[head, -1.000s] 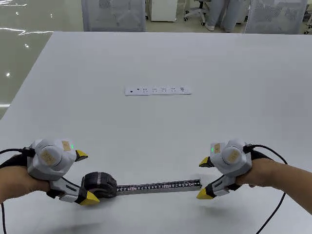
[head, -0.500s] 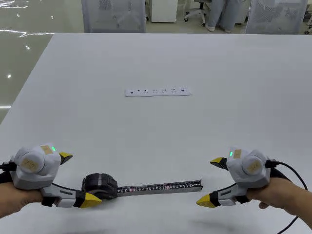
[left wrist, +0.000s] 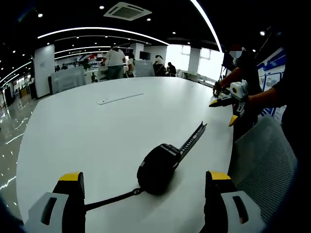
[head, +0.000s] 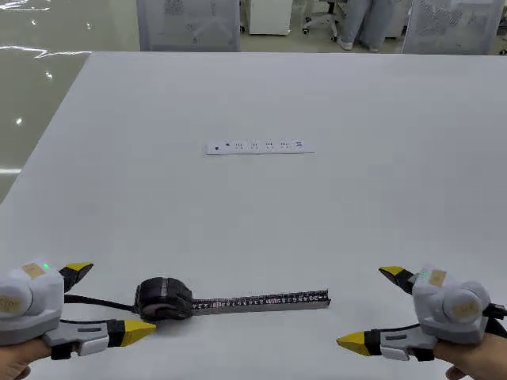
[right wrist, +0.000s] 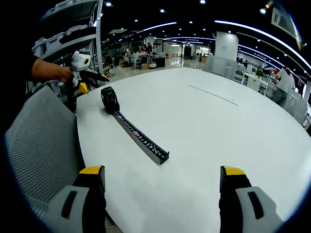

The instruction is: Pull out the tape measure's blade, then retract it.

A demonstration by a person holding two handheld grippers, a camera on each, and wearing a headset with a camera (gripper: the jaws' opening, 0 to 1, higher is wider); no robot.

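On the table (head: pixel 333 103), the tape measure (head: pixel 163 298) lies with blade (head: pixel 261 302) pointing right.

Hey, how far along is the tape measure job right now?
Done: the blade lies pulled out of the tape measure on the table. In hand: nothing; the left gripper and right gripper are both open, clear of it. Left: retracting the blade.

Both low: left gripper (head: pixel 111 298), right gripper (head: pixel 369 307), fingers (head: pixel 131 331) spread.
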